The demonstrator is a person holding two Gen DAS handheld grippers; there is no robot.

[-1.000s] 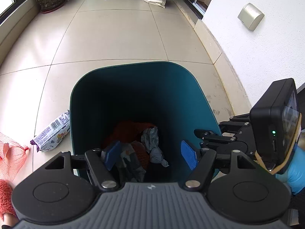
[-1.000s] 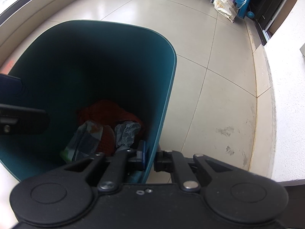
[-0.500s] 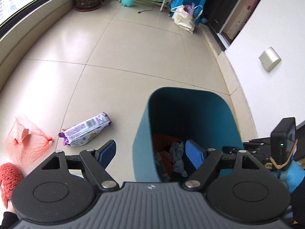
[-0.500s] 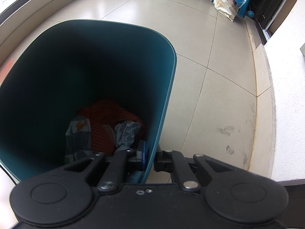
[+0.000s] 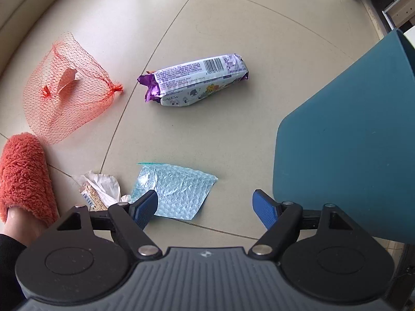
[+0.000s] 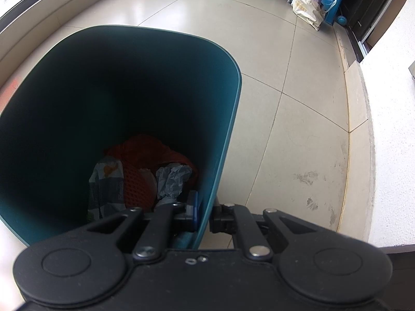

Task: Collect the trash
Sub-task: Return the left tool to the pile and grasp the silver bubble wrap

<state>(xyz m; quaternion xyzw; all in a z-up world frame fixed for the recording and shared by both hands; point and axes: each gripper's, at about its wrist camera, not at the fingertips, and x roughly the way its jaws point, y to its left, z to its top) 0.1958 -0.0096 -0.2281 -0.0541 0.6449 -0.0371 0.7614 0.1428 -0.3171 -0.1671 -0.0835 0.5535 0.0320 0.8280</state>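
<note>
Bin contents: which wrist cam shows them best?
Right wrist. It looks straight into the teal bin, showing the orange mesh and crumpled paper at the bottom. The left wrist view shows only the bin's outer wall, nothing inside.

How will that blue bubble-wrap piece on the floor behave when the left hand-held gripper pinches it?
The bubble-wrap piece looks thin and creased, so it will probably flop and fold instead of holding shape. It lies nearly flat on the tile floor, so the open left hand-held gripper may slide over it unless it catches a lifted edge. It is likely very light.
</note>
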